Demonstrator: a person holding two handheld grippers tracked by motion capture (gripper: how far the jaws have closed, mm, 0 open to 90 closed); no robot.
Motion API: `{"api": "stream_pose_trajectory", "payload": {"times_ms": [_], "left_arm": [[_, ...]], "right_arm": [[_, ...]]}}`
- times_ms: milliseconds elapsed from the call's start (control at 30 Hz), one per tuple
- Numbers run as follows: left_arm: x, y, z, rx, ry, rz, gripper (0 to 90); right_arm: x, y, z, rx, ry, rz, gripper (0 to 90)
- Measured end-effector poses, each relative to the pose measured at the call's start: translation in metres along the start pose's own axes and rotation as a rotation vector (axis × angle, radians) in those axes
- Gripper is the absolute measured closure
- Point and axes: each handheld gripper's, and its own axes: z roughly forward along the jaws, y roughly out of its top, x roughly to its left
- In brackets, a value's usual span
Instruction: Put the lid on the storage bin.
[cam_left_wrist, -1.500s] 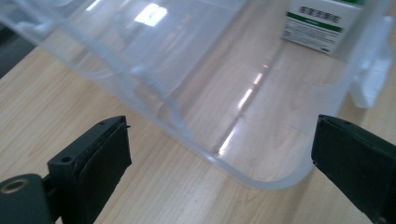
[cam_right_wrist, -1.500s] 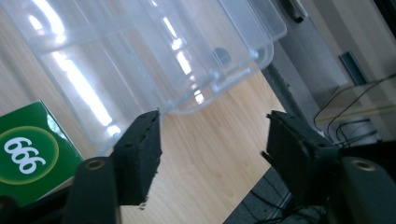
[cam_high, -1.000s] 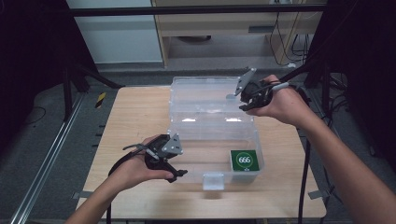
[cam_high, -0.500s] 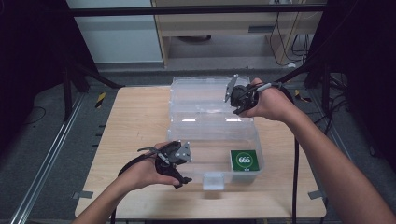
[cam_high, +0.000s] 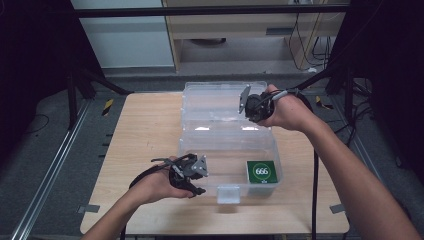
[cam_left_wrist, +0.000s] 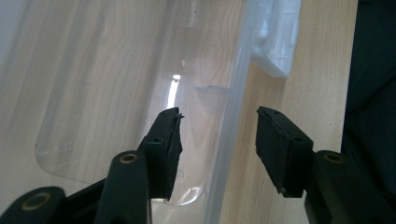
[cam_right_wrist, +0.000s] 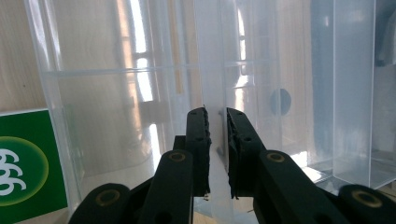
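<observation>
Clear plastic is what I work with here: a transparent box (cam_high: 227, 150) lies open on the wooden surface (cam_high: 145, 130), its lid (cam_high: 220, 102) folded back toward 12 o'clock and its tray toward 6 o'clock. A green card (cam_high: 261, 171) with a white round mark sits in the tray's corner at about 4 o'clock, and the white latch (cam_high: 227, 193) hangs on the front wall at 6 o'clock.

My left hand-held gripper (cam_high: 192, 172) is at the tray's front-left corner, about 7 o'clock. In the left gripper view its jaws are spread, and the thin front wall (cam_left_wrist: 229, 154) stands between them, one jaw inside the tray and one outside, neither touching that I can see.

My right hand-held gripper (cam_high: 255, 106) is at the lid's right side, about 2 o'clock. In the right gripper view its jaws are almost pressed together, with a thin clear edge (cam_right_wrist: 215, 112) running into the narrow gap. I judge it is pinching this edge, but I cannot be sure.

The risks, as I judge them: the box is light and smooth, so if I move the lid before the left side holds the wall, the whole box can slide or tip. The pinch on the slippery edge is narrow and can slip off. A jolt can also throw the card out of its corner.
</observation>
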Motion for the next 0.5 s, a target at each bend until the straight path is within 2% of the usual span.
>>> {"api": "stream_pose_trajectory", "payload": {"times_ms": [133,233,267,300,400,500], "left_arm": [[0.0018,0.0005,0.0053,0.042,-0.01,0.008,62.5],[0.0032,-0.0003,0.0072,0.055,-0.022,0.005,70.1],[0.0044,-0.0008,0.0072,0.065,-0.024,0.009,70.1],[0.0059,-0.0019,0.0081,0.066,-0.034,0.002,75.0],[0.0076,-0.0019,0.0082,0.074,-0.057,0.01,79.1],[0.0057,-0.0009,0.0088,0.073,-0.049,0.007,81.4]], "right_arm": [[-0.0001,-0.0005,0.0002,0.001,-0.001,0.004,80.6],[-0.0002,0.0001,0.0006,-0.003,-0.001,0.001,80.6],[-0.0003,0.0006,0.0005,0.002,0.001,0.0,80.5],[-0.0004,0.0009,0.0007,0.002,0.003,0.002,80.6],[-0.0005,0.0012,0.0009,0.002,0.002,0.0,80.5],[-0.0002,0.0017,0.0012,-0.001,-0.001,-0.002,80.6]]}}
